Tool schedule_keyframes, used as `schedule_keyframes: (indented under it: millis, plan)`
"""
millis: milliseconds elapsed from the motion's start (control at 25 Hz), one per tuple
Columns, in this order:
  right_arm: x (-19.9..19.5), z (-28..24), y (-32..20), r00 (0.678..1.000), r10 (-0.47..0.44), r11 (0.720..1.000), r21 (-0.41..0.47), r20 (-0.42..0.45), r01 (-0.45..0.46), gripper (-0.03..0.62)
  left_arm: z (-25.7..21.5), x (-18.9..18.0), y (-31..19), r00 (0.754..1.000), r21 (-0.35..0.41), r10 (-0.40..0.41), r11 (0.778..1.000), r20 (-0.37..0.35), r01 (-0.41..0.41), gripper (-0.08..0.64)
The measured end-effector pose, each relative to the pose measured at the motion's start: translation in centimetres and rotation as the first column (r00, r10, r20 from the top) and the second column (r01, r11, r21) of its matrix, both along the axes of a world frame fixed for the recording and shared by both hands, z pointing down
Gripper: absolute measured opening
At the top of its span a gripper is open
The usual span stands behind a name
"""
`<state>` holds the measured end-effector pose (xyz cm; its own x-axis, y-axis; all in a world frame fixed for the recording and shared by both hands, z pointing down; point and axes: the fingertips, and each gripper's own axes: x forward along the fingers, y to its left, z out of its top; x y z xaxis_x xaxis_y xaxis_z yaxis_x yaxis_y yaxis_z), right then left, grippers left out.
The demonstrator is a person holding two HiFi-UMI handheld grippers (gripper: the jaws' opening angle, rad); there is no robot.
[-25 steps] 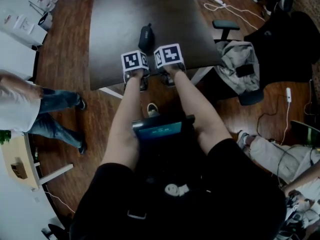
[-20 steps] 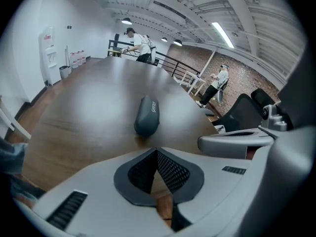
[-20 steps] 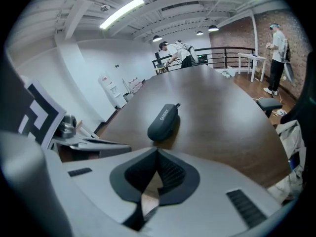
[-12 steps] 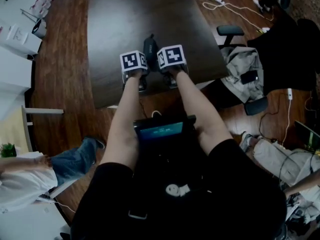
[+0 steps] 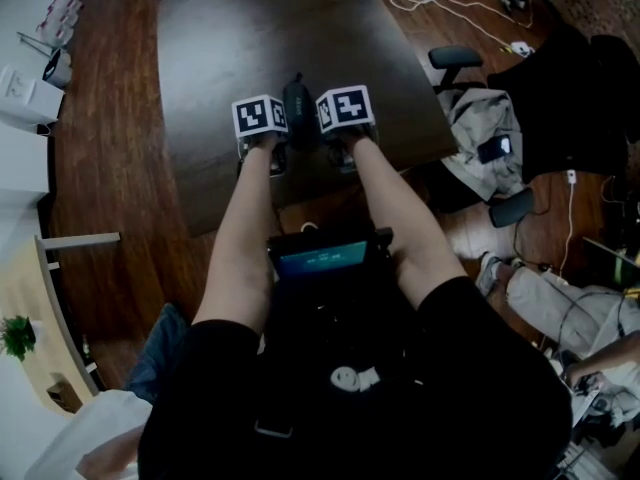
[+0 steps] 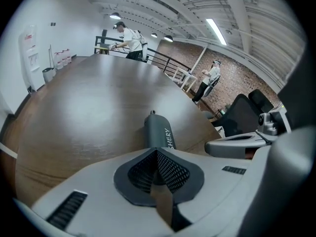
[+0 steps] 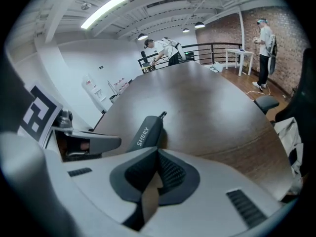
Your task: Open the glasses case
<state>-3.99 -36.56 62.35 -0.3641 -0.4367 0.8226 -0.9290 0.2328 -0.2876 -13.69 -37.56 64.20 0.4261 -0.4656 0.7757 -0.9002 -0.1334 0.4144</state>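
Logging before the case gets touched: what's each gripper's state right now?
Left gripper: closed, holding nothing.
Right gripper: closed, holding nothing.

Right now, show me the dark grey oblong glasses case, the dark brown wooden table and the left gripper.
dark grey oblong glasses case (image 6: 159,131), left gripper view, middle of body.
dark brown wooden table (image 6: 84,107), left gripper view, bare top.
left gripper (image 6: 157,162), left gripper view, between its shut jaws.

Your left forearm (image 5: 243,233) and right forearm (image 5: 388,213) stretch away from you side by side; your left gripper (image 6: 157,153) tilts downward, jaws pressed together on nothing; your right gripper (image 7: 158,154), just beside it on the right, tilts likewise, jaws together and empty.
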Motion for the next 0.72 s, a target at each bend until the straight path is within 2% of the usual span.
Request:
schedule_keyframes:
  millis: [320,440,600,720]
  plan:
    - [1.5,0.6,-0.7,1.0,0.024,0.999,-0.033,-0.003,-0.024,0.009,0.6,-1.1,-1.4,0.999,-0.009,-0.005,1.0,-0.053,0.004,0.01]
    - [1.9,0.8,-1.2,1.0,0.019,0.998,-0.056,-0.004,-0.019,0.009,1.0,-0.7,-2.1,0.996,-0.027,0.016,0.999,-0.09,-0.019,0.221]
    - [2.5,0.9,-2.7,1.0,0.018,0.999,-0.051,0.0,-0.018,0.009,2.1,-0.1,-2.7,0.994,-0.057,0.066,0.996,-0.091,-0.072,0.265]
    - [3.7,1.5,-4.0,1.0,0.014,0.999,-0.05,-0.009,-0.014,0.009,3.0,1.4,-3.0,0.983,-0.098,0.093,0.989,-0.159,-0.109,0.298]
